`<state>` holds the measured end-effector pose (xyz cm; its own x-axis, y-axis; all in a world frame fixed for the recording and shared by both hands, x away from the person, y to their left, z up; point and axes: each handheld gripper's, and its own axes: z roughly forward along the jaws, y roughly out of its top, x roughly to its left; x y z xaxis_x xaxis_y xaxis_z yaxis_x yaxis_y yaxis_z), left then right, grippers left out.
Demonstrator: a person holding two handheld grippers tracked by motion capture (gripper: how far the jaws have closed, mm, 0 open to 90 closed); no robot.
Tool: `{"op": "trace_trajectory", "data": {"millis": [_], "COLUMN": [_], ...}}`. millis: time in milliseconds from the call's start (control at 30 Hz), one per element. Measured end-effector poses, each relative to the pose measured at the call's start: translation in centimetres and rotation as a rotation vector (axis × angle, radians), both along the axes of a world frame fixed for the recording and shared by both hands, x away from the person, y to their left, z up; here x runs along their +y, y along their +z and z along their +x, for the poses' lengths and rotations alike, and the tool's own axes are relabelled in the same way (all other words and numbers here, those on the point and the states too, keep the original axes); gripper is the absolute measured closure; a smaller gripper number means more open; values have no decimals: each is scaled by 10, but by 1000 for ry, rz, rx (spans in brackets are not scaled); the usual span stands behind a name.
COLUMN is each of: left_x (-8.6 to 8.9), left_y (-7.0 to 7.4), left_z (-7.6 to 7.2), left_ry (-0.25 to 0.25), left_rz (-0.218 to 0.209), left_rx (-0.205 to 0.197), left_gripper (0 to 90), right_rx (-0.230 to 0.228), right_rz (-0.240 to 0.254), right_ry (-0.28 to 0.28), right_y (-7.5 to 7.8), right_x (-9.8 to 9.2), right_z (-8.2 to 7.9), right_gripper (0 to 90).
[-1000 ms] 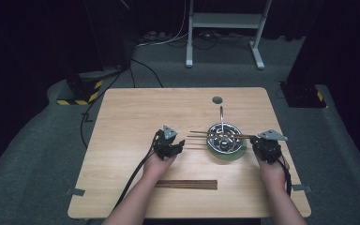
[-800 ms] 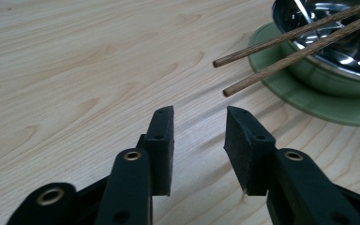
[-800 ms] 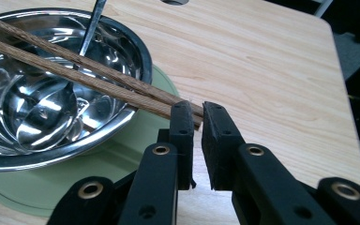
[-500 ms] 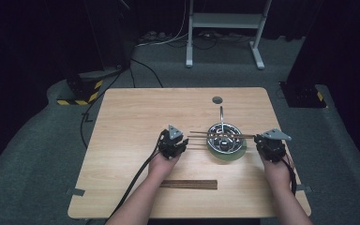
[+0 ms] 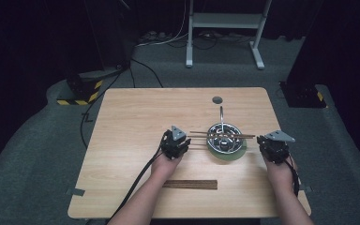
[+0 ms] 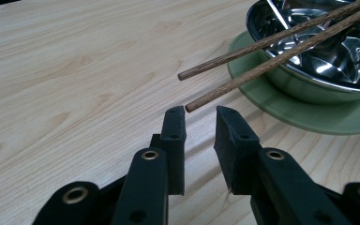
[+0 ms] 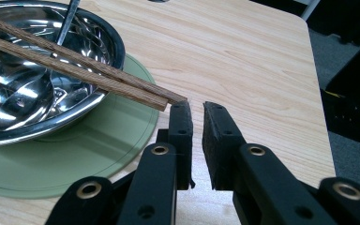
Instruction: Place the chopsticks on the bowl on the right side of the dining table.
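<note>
High view: both forearms reach in from the near edge of the table (image 5: 136, 117), one on each side of the steel bowl (image 5: 225, 138) on its green plate (image 5: 236, 154). Two chopsticks (image 5: 206, 133) lie across the bowl's rim, ends jutting out both ways. The left tongs (image 6: 200, 115) have just been closing to a narrow gap, the lower chopstick's tip just ahead of them, nothing gripped. The right tongs (image 7: 197, 110) are nearly closed and empty, level with the chopsticks' other ends.
</note>
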<state>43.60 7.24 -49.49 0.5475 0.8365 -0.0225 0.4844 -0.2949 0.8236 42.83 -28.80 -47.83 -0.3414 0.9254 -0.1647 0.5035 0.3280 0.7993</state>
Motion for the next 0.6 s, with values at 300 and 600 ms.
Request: {"op": "trace_trajectory", "data": {"millis": [300,600], "left_x": [-10,6], "left_y": [3,3], "left_z": [-1,3], "left_ry": [-23,60], "left_rz": [10,17], "left_rx": [-8,-48], "left_gripper": [749,783], "right_rx": [0,13], "right_rz": [3,5], "right_ry": [-7,-1], "right_y": [0,-3], "right_x": [-4,-6], "right_z": [0,7], "right_gripper": [815,860]}}
